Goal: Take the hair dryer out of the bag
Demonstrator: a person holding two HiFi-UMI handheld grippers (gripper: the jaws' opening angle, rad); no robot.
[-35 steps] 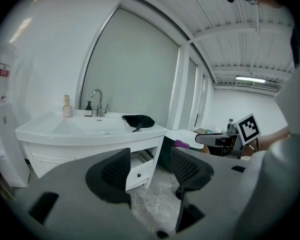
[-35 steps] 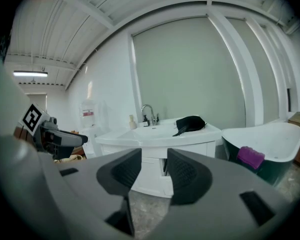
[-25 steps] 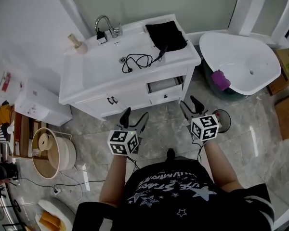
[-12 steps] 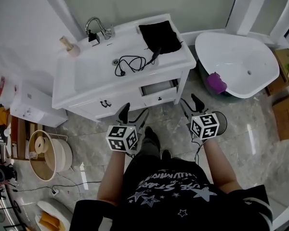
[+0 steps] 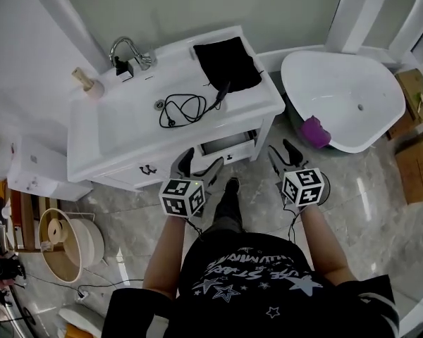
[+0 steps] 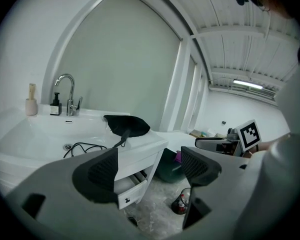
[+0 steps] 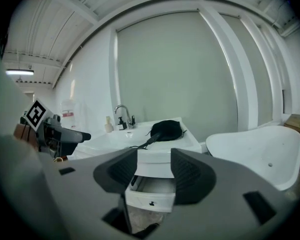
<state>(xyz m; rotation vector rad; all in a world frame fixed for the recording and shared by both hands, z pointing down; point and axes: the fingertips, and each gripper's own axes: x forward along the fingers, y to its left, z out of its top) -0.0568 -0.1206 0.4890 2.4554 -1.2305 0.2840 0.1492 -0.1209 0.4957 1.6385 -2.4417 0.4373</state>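
Bag (image 5: 225, 60) on vanity (image 5: 271, 104); dryer handle (image 5: 223, 91) seemingly protruding

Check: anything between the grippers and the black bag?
Nothing visible. The left gripper, its jaws just opening wider, and the open right gripper hang empty before the vanity; the bag lies uncovered on top. The open drawer sits below the path.

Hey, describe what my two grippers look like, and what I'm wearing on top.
The left gripper and right gripper each have two dark grey fingers with textured pads, and each carries a white cube printed with black square markers. You wear a black short-sleeved T-shirt with white stars and lettering.
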